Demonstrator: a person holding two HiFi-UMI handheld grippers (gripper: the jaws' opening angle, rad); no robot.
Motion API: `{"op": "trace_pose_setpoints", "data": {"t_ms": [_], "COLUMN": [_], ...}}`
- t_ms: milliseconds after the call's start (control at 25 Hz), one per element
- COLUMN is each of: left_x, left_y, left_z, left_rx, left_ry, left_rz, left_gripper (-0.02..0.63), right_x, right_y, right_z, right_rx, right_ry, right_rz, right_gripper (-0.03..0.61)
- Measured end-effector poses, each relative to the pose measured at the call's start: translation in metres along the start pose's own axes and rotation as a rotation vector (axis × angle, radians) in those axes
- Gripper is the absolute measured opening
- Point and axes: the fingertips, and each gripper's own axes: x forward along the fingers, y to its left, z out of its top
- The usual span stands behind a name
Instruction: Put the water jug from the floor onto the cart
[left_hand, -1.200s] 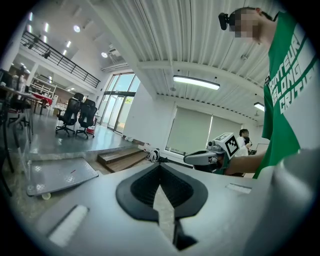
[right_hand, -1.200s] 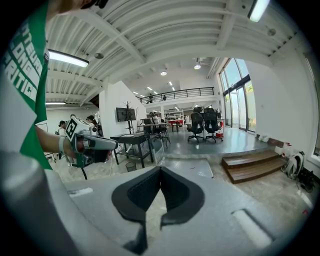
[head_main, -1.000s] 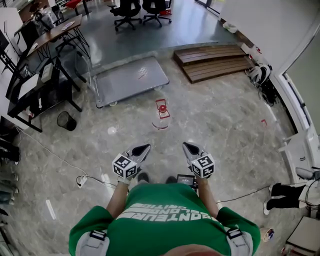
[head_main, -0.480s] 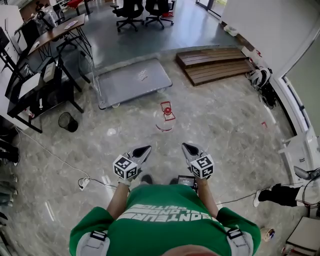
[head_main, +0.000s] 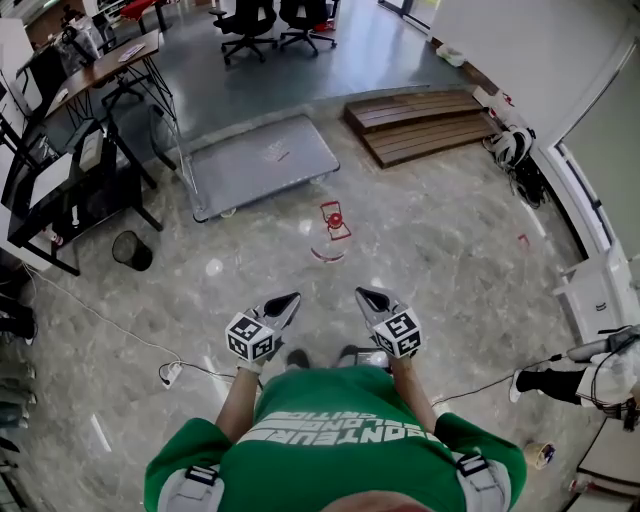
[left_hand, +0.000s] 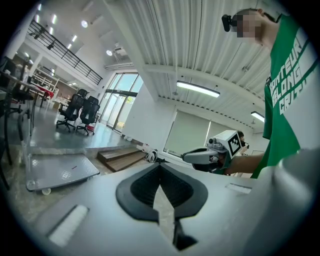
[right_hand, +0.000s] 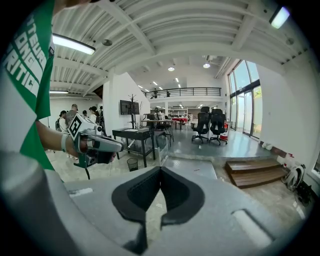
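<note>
Nothing is done yet: the jug (head_main: 331, 228) stands on the floor near the cart (head_main: 255, 165), well ahead of me. My left gripper (head_main: 288, 298) and right gripper (head_main: 366, 294) are both closed and empty. Reaching, grasping and lifting are all left to do.

Glossy stone floor (head_main: 430, 250), matt metal cart (head_main: 250, 165), wooden steps (head_main: 420, 120)

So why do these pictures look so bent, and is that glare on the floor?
Head view: the wide lens curves the room's edges, and bright glints sit on the polished floor. Left gripper view and right gripper view: fisheye circles with dark corners, ceiling beams bowed.
</note>
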Motion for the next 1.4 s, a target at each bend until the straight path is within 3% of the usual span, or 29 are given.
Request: {"op": "trace_pose_setpoints", "data": {"t_ms": [600, 960, 1400], "left_x": [0.040, 0.120, 0.196], "left_y": [0.006, -0.008, -0.019], "left_z": [0.003, 0.016, 0.028], "left_rx": [0.001, 0.033, 0.033], "left_ry": [0.032, 0.083, 0.094], "left_rz": [0.015, -0.020, -0.032], "left_gripper": [0.014, 0.014, 0.014], "right_x": [0.022, 0.006, -0.002], "right_y": [-0.039, -0.119, -0.193], "right_z": [0.000, -0.022, -0.031], "right_rx": [0.007, 0.081, 0.092], "right_ry": [-0.010, -0.016, -0.026], "right_rz": [0.047, 0.025, 0.032], "right_gripper": [-0.008, -0.009, -0.008]}}
